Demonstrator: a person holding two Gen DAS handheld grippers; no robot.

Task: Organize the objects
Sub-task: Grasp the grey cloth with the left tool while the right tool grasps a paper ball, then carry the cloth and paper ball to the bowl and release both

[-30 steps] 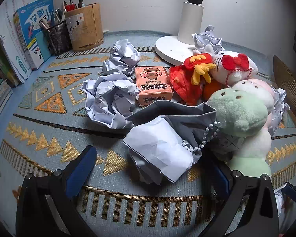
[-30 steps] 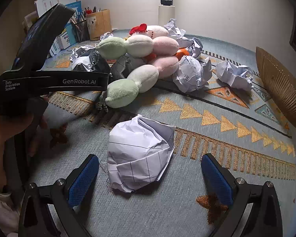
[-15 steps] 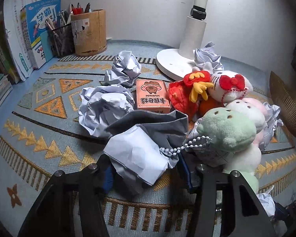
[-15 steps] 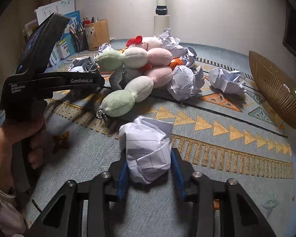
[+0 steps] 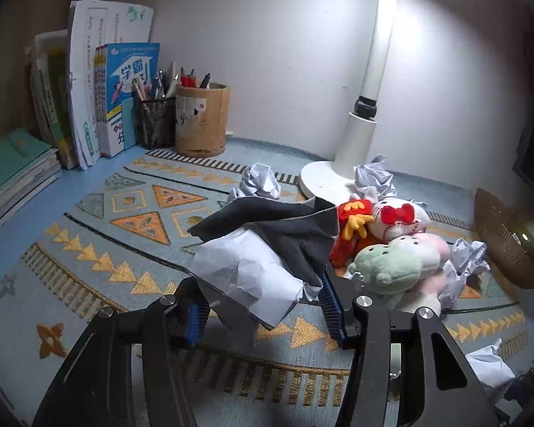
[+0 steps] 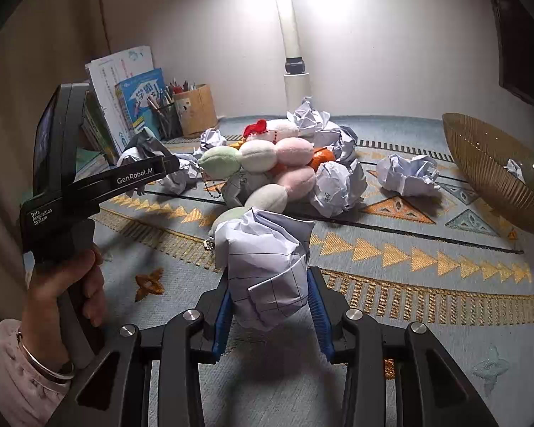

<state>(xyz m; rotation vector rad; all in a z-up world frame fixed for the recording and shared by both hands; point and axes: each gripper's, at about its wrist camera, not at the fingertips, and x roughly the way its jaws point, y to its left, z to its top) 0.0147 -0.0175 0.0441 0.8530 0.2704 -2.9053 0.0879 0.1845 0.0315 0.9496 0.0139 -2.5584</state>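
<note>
My left gripper is shut on a grey-and-white crumpled paper wad, held up off the patterned mat. In the right wrist view its black housing shows at the left, carried by a person's hand. My right gripper is shut on a white lined paper ball, also raised above the mat. Behind both lies a heap of plush toys with more crumpled paper balls around it.
A woven brown bowl stands tilted at the right with a paper scrap inside. A white lamp base sits behind the toys. Pen holders and upright books line the back left; stacked books lie at the far left.
Both grippers closed from wide open onto their paper wads and lifted them off the mat. Both views tilted upward, so the wall and lamp pole now show more.
</note>
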